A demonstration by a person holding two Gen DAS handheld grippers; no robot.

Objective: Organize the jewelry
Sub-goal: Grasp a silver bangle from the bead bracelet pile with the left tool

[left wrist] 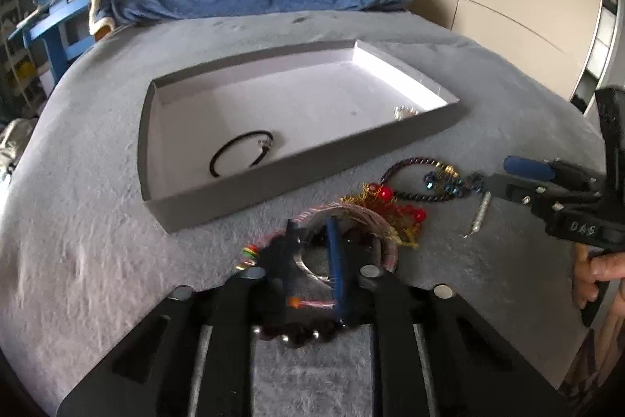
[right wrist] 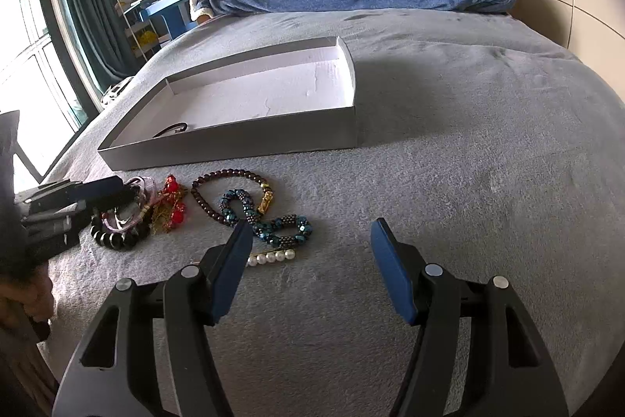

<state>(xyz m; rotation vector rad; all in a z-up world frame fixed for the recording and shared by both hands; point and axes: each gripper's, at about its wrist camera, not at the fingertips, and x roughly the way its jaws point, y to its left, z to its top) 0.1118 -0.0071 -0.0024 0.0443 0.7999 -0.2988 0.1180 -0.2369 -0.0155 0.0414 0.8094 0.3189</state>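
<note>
Step in hand: lifting the pink woven bangle (left wrist: 381, 221) out of the pile – I judge a straight, slow rise best, so the black bead bracelet (right wrist: 117, 239) and red-and-gold ornament (right wrist: 172, 208) touching it do not drag along.
Left tool (left wrist: 312, 256): pressed nearly together, pinching the bangle's band; the rest of the ring arcs ahead of the tips.
Box (right wrist: 234, 143): just beyond the pile on the bed (right wrist: 468, 163), a black cord bracelet (left wrist: 242, 153) already inside.
Right tool (right wrist: 310, 253): spread, holding nothing – teal bead rope (right wrist: 281, 223) just ahead of its left finger, pearl pin (right wrist: 273, 256) beside that finger.
</note>
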